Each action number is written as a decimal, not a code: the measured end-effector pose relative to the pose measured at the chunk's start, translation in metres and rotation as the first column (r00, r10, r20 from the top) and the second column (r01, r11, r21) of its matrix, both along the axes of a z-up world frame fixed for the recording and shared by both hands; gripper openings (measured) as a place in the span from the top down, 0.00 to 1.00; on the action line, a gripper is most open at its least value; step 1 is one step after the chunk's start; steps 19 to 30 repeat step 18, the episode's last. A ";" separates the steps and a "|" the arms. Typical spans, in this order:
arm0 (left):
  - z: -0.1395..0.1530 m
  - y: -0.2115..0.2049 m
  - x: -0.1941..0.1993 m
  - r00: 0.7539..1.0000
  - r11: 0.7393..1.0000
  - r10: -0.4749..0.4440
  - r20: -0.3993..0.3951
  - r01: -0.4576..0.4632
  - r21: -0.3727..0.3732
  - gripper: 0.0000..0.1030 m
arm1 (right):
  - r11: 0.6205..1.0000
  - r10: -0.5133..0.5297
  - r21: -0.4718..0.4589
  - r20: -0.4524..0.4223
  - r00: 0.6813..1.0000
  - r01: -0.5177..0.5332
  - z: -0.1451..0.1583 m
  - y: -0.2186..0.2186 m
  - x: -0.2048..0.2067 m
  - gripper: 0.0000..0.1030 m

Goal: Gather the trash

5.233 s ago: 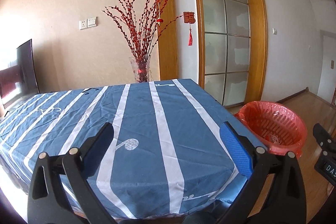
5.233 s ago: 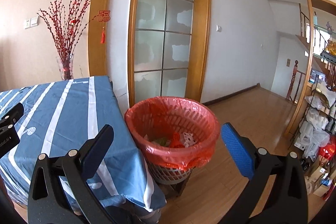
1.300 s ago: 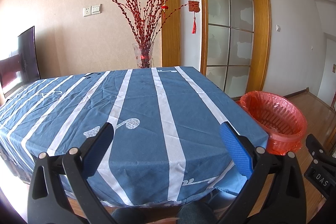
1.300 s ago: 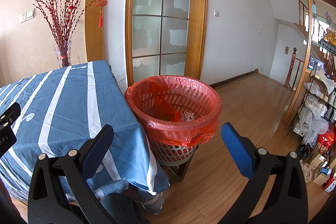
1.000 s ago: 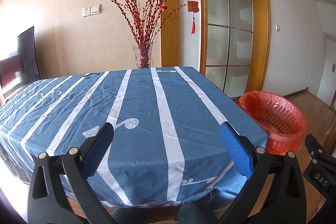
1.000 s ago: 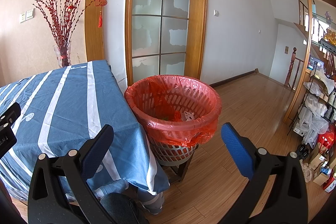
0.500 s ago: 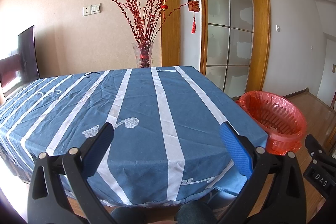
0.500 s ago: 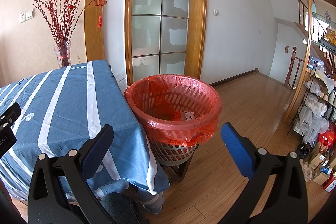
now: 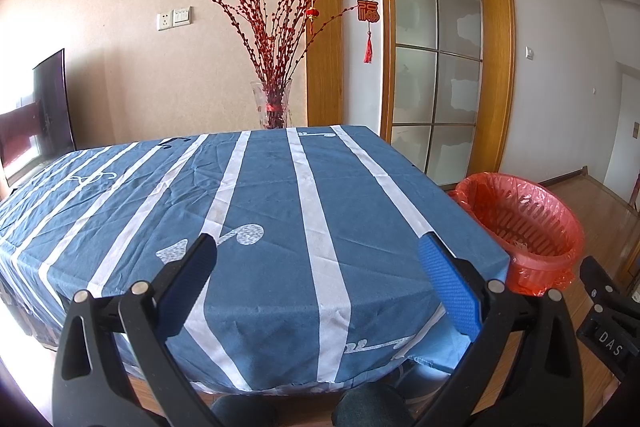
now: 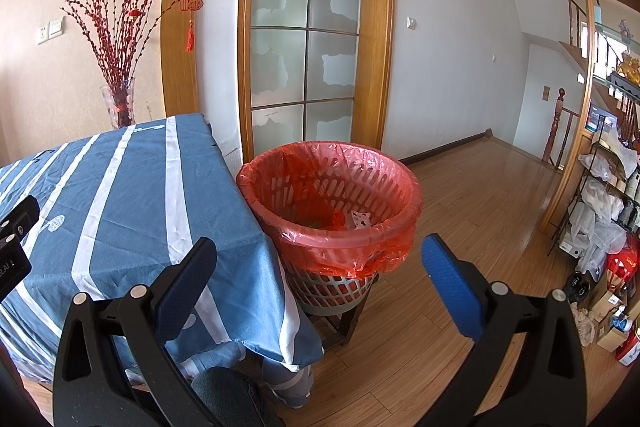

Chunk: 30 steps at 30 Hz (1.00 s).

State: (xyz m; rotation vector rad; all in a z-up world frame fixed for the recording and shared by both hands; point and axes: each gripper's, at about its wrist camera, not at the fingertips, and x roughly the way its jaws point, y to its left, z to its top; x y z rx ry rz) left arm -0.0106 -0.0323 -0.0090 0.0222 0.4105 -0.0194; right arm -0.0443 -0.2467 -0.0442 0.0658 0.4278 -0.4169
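Currently both empty: left gripper (image 9: 316, 265) and right gripper (image 10: 318, 263) have jaws wide. Red-lined wastebasket (image 10: 332, 211) sits ahead of right gripper, scraps (image 10: 352, 219) inside. Striped tablecloth (image 9: 280, 211) ahead of left shows no trash. Risk: snagging cloth or liner, tipping basket.

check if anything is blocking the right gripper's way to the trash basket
Nothing visible does. The right gripper is open and empty, and the red-lined trash basket sits right ahead of it with an open top. The blue striped table stands to the basket's left, off that line.
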 end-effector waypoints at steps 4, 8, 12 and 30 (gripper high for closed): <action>0.000 0.000 0.000 1.000 1.000 0.001 0.000 -0.001 -0.001 0.04 | 1.000 0.001 0.001 -0.003 1.000 -0.001 -0.001 0.000 0.001 0.02; 0.000 0.000 -0.001 1.000 1.000 0.005 0.007 -0.005 0.002 0.04 | 1.000 0.001 0.001 -0.003 1.000 -0.001 0.000 0.001 0.001 0.02; 0.001 0.000 0.000 1.000 1.000 0.007 0.007 -0.007 0.002 0.04 | 1.000 0.001 0.001 -0.003 1.000 -0.001 0.000 0.001 0.001 0.02; 0.001 0.001 0.001 1.000 1.000 0.002 -0.002 -0.002 -0.001 0.04 | 1.000 0.001 0.002 -0.004 1.000 -0.001 0.000 0.001 0.001 0.02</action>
